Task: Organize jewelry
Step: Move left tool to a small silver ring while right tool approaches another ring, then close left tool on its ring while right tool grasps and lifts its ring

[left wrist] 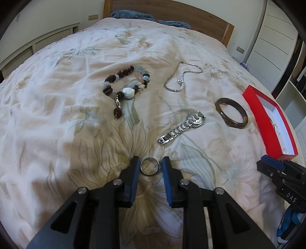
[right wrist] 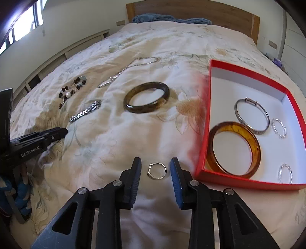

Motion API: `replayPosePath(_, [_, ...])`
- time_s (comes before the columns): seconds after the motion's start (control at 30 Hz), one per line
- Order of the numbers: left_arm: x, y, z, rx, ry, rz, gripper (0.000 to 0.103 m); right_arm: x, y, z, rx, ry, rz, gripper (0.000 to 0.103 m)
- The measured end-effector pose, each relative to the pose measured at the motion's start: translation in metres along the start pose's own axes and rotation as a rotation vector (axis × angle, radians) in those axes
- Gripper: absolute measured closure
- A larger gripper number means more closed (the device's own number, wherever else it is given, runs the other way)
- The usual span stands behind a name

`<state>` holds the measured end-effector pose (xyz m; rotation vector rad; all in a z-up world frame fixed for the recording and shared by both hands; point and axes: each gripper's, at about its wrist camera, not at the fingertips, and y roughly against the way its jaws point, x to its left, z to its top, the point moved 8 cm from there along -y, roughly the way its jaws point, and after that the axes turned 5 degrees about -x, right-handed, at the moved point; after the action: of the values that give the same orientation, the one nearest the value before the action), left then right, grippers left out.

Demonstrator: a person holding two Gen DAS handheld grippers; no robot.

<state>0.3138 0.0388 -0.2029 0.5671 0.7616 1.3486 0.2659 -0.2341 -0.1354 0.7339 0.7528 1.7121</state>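
Left hand-held gripper (left wrist: 149, 164): jaws spread, straddling a plain silver band (left wrist: 149, 166) that lies flat on the bed (left wrist: 57, 115). The left pad sits just beside the band's rim; a narrow gap shows at the right pad. Whether the left pad touches cannot be told.

Right hand-held gripper (right wrist: 155, 167): jaws spread, with a thin silver ring (right wrist: 157, 170) lying on the bed between them, clear of both pads.

Box (right wrist: 202, 118): red with a white inside, open, on the bed to the right of the right hand-held gripper. It holds an amber bangle (right wrist: 234, 148) at the near left, a silver bangle (right wrist: 251, 118) just behind and overlapping it, and two twisted silver hoops, one (right wrist: 279, 128) right of the silver bangle, one (right wrist: 285, 173) at the near right.

Loose on the bed, farther off: a dark bangle (right wrist: 146, 97) left of the box; a steel watch (left wrist: 181, 127) left of that bangle; a silver chain (left wrist: 181, 76) beyond the watch; a beaded bracelet (left wrist: 125, 84) at the far left.

A wooden headboard (left wrist: 172, 15) and blue towels (left wrist: 132, 14) stand at the far end.
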Motion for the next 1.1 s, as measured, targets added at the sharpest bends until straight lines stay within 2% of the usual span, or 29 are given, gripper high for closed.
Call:
replayPosePath(0.17, [0.000, 0.000, 0.000, 0.002, -0.006, 0.005, 0.084, -0.002, -0.001, -0.004, 0.009, 0.001, -0.005, 0.083])
replayPosePath(0.43, [-0.002, 0.000, -0.001, -0.002, -0.031, 0.029, 0.084, 0.002, -0.004, -0.004, 0.046, 0.044, -0.040, 0.083])
replayPosePath(0.6, [-0.005, -0.001, 0.000, 0.000, -0.045, 0.046, 0.084, 0.000, -0.003, -0.004, 0.051, 0.033, -0.020, 0.083])
replayPosePath(1.1, [-0.013, 0.010, 0.005, -0.017, -0.076, 0.039, 0.084, 0.012, 0.019, 0.017, 0.001, 0.052, 0.018, 0.083])
